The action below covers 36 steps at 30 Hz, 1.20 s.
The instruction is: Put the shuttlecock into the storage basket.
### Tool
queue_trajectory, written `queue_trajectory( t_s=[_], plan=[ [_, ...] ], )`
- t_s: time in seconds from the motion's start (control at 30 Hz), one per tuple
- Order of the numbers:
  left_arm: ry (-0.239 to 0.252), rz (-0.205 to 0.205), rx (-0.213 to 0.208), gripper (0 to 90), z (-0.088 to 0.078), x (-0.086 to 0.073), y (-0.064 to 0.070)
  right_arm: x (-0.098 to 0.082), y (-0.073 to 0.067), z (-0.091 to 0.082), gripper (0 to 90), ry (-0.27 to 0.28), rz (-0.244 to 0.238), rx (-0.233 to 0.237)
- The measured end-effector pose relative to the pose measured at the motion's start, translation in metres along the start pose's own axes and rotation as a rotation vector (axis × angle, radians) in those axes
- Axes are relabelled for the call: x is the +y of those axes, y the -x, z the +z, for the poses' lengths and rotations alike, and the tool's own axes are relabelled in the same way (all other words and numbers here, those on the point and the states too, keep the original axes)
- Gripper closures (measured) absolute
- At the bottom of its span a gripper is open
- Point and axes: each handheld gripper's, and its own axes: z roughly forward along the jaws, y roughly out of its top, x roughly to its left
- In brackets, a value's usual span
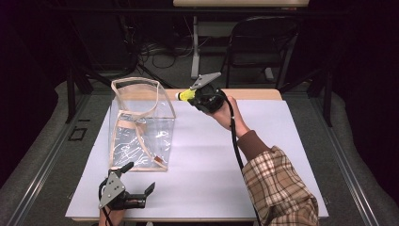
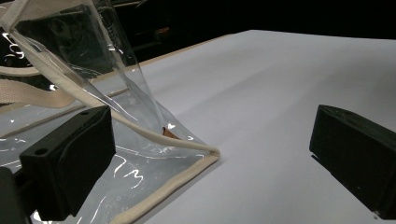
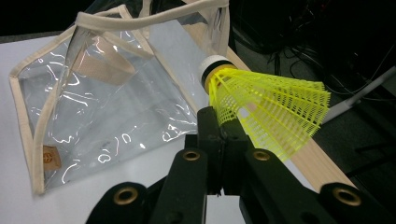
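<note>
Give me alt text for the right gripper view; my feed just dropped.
The right gripper, jaws shut, pinches the skirt of a yellow plastic shuttlecock whose white cork tip points toward a clear plastic tote bag with cream trim. The bag stands on the white table, a small tan label at its lower corner.

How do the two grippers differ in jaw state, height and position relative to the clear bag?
The right gripper is shut on a yellow shuttlecock; the left gripper stands open, holding nothing. The right is raised beside the clear bag near its rim; the left sits low at the bag's near bottom corner. Both have black jaws.
</note>
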Motion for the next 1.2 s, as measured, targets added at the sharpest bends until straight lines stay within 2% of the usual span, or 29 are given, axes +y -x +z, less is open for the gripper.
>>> queue_trajectory(
  t_s=[0.37, 1.2],
  plan=[
    [0.000, 0.000, -0.001, 0.1, 0.000, 0.000, 0.000, 0.005, 0.000, 0.000, 90.0, 0.001, -0.009, -0.002],
    [-0.001, 0.002, 0.001, 0.1, 0.000, 0.000, -0.001, 0.028, -0.004, 0.002, 89.9, 0.023, -0.037, -0.004]
  ],
)
